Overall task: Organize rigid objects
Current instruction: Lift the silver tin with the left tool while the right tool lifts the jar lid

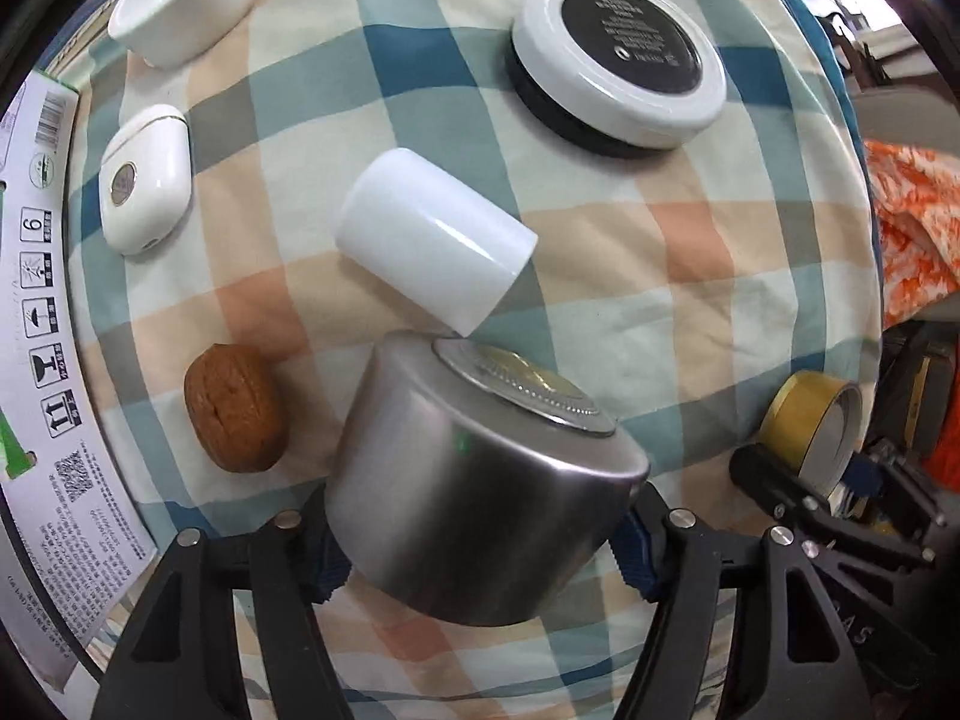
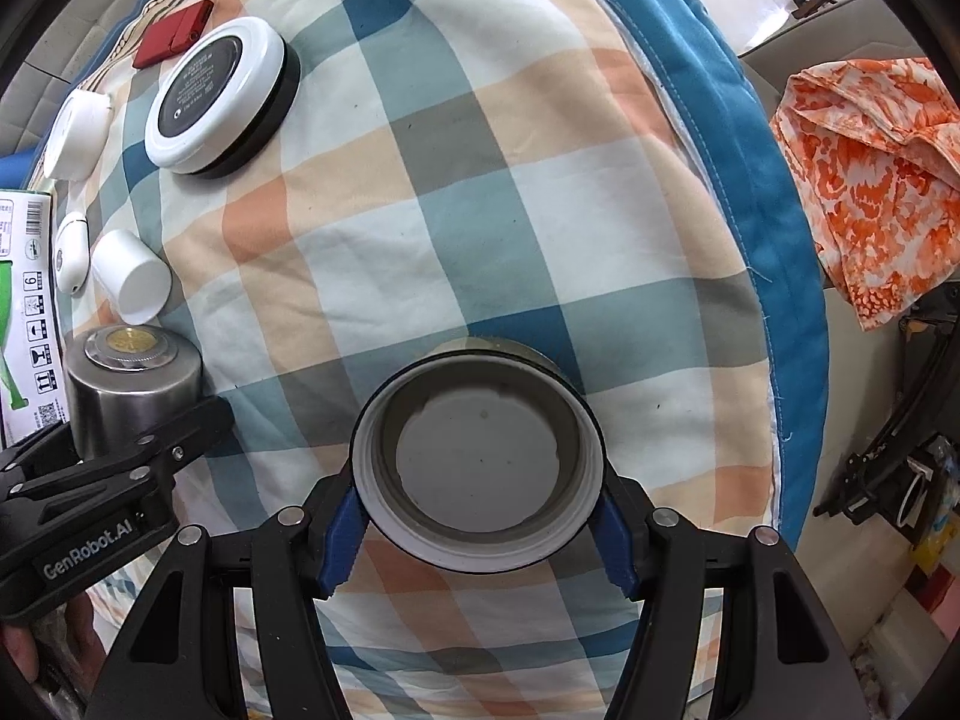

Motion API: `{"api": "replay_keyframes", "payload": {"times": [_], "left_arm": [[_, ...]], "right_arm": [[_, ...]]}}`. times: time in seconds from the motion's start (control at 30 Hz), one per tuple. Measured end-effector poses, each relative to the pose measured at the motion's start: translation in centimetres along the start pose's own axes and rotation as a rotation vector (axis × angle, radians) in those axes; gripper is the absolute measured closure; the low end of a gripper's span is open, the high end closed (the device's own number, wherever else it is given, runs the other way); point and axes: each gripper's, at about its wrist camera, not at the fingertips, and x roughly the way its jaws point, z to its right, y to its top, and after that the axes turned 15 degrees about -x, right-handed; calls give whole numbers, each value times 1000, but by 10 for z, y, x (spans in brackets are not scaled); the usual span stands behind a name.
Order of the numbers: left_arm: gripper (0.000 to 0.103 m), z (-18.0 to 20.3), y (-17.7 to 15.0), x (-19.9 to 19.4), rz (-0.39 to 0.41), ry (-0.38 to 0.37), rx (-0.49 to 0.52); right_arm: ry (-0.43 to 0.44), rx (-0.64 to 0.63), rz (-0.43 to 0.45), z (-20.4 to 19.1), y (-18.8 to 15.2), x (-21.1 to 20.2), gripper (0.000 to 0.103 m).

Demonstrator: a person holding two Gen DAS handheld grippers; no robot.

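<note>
A brushed steel canister [image 1: 480, 498] with a gold-centred top stands on the checked cloth between the blue pads of my left gripper [image 1: 480, 546], which touch both its sides. The right wrist view shows the canister [image 2: 132, 384] upright with the left gripper [image 2: 120, 438] around it. My right gripper [image 2: 480, 522] is shut on a yellow tape roll [image 2: 480, 384], seen end-on with a white rim. The left wrist view shows that tape roll [image 1: 804, 420] at the right. A white cylinder [image 1: 432, 240] lies on its side just beyond the canister.
A walnut [image 1: 234, 408], a white earbud case [image 1: 144, 180], a white bowl [image 1: 186, 0] and a round white-rimmed tin [image 1: 624, 54] lie on the cloth. A red case [image 2: 174, 39] sits behind the tin. A printed carton [image 1: 42, 300] borders the left, an orange patterned cloth [image 2: 870, 180] the right.
</note>
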Motion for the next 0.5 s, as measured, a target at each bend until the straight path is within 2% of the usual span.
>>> {"api": "replay_keyframes", "payload": {"times": [0.07,0.1,0.17,0.23,0.37,0.5], "left_arm": [[36,8,-13,-1,-1,52,32],[36,4,-10,-4,-15,55,28],[36,-2,-13,-10,-51,26,15],[35,-11,-13,-22,-34,-2,11],[27,-14,-19,-31,32,65,73],[26,-8,-7,-12,-10,102,126]], "right_arm": [[8,-10,-10,-3,-3,0,36],[15,-9,-6,-2,-5,-1,36],[13,-11,-2,-2,-7,-2,36],[22,-6,-2,0,-9,-2,36],[25,-9,-3,3,-9,-1,36],[28,-16,-7,2,-8,-1,36]]}}
